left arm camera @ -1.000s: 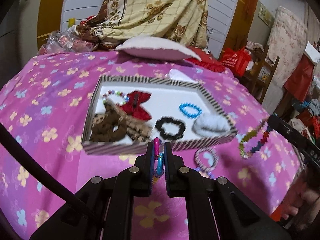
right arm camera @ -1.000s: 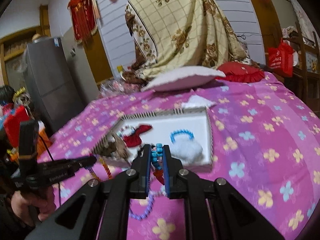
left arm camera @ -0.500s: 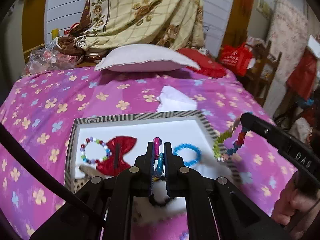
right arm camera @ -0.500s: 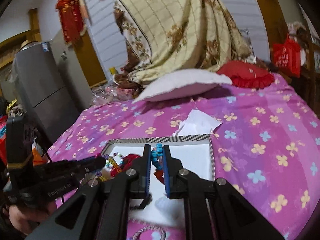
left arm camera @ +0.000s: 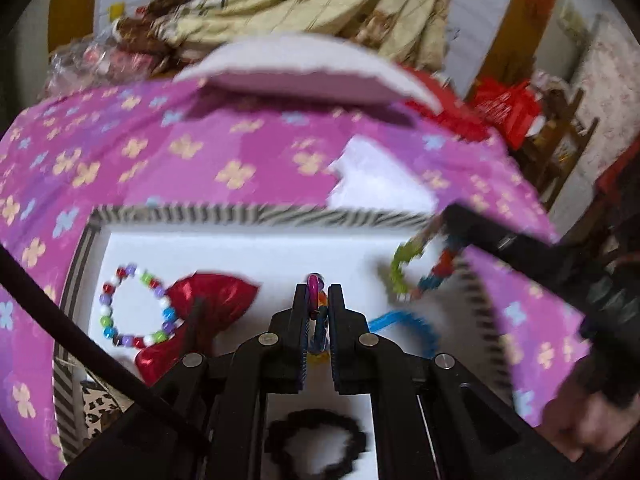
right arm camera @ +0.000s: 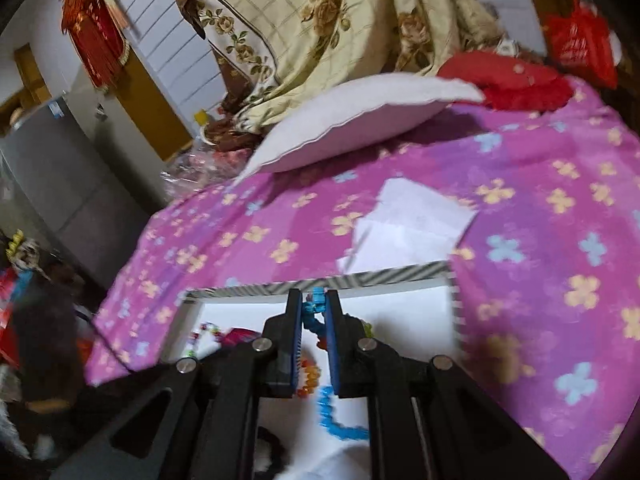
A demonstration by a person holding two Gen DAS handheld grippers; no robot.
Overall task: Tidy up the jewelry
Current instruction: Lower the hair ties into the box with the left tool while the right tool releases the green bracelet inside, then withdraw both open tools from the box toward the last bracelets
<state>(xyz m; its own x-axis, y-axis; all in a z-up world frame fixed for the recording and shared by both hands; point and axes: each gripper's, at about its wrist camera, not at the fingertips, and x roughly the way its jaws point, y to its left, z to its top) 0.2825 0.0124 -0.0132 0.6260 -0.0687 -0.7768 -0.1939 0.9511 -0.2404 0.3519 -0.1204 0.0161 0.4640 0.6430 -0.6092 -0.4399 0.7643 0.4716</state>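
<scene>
A striped-rim white tray (left arm camera: 240, 216) lies on the pink bed. In it are a multicoloured bead bracelet (left arm camera: 136, 308), a red bow (left arm camera: 216, 300), a blue bracelet (left arm camera: 416, 320) and a black scrunchie (left arm camera: 316, 448). My left gripper (left arm camera: 318, 292) is shut on a pink-and-blue link chain (left arm camera: 314, 286) above the tray's middle. My right gripper (right arm camera: 314, 300) is shut on a colourful bead bracelet (right arm camera: 316, 304), held over the tray (right arm camera: 360, 276); it hangs at the tray's right side in the left wrist view (left arm camera: 416, 276).
A white paper (left arm camera: 380, 184) lies just behind the tray. A white pillow (right arm camera: 352, 120) and a red cushion (right arm camera: 512, 80) sit further back under a floral cloth (right arm camera: 340, 20). A grey fridge (right arm camera: 52, 184) stands left of the bed.
Both grippers have moved forward and down over the tray with their pieces still held. The right gripper's bracelet now hangs over the tray's right part.
</scene>
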